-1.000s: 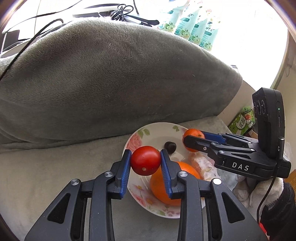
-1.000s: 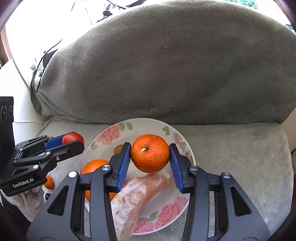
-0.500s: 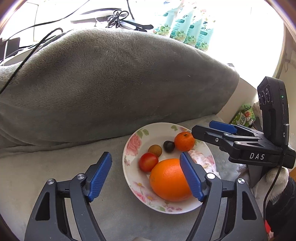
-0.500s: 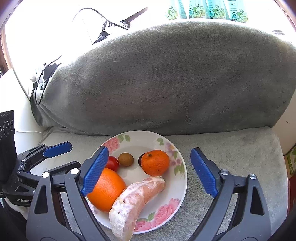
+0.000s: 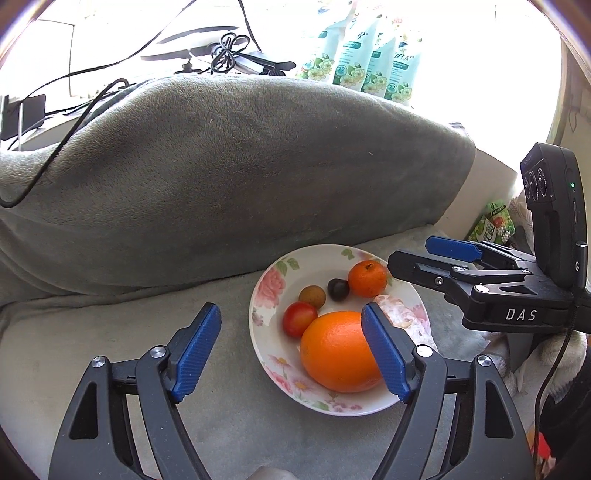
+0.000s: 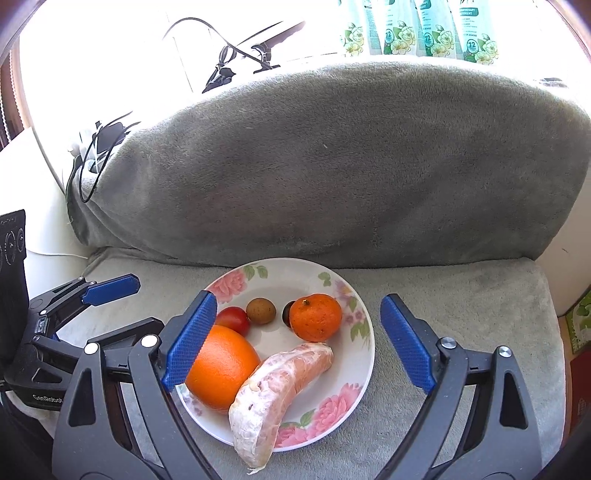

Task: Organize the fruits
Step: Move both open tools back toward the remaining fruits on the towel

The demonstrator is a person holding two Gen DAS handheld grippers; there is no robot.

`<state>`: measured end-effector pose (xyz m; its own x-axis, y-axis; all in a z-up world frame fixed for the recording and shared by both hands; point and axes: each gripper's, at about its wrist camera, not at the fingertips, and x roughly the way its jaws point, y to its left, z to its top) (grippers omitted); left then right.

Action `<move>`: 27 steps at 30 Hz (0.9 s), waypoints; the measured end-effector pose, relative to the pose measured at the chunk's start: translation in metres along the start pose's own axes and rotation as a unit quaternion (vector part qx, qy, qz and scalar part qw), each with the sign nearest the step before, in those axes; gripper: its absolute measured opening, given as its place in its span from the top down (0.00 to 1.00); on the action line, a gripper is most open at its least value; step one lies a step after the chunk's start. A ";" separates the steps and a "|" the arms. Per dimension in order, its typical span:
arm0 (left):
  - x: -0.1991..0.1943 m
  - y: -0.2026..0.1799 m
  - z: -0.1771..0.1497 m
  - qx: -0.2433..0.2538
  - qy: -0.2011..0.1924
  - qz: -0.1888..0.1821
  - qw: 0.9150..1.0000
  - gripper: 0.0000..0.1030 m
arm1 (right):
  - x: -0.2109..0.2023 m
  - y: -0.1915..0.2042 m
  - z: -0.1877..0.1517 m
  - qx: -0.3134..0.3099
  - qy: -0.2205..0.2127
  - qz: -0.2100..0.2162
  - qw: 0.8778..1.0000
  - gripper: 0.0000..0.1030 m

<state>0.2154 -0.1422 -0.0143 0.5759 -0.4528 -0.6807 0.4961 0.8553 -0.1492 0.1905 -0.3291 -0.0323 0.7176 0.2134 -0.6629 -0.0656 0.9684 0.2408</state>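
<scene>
Your left gripper (image 5: 290, 354) and right gripper (image 6: 295, 341) were both wide open, holding nothing. Plate (image 6: 364, 354) on the cushion (image 6: 480, 295) held pomelo wedge (image 6: 280, 384), orange (image 6: 221, 369), tomato (image 6: 234, 319), longan (image 6: 260, 311), dark fruit (image 5: 338, 289), tangerine (image 6: 315, 317).

White letters "DAS" stand on the side of the black right hand-held gripper (image 5: 476, 271). "GenRobot" is printed on the black left hand-held gripper (image 6: 122, 306), its end cut off. The pale green flowered detergent pouches (image 6: 428, 29) carry "72" in circles and "THERAPY DETERGENT".
</scene>
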 end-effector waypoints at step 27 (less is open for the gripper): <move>-0.049 0.000 -0.025 0.008 -0.026 0.011 1.000 0.24 | -0.051 0.030 -0.041 -0.039 -0.032 0.007 0.999 0.10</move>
<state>0.1710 -0.1135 0.0015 0.6198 -0.4469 -0.6451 0.4929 0.8613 -0.1232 0.1236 -0.3055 -0.0196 0.7585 0.2213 -0.6130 -0.1280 0.9728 0.1929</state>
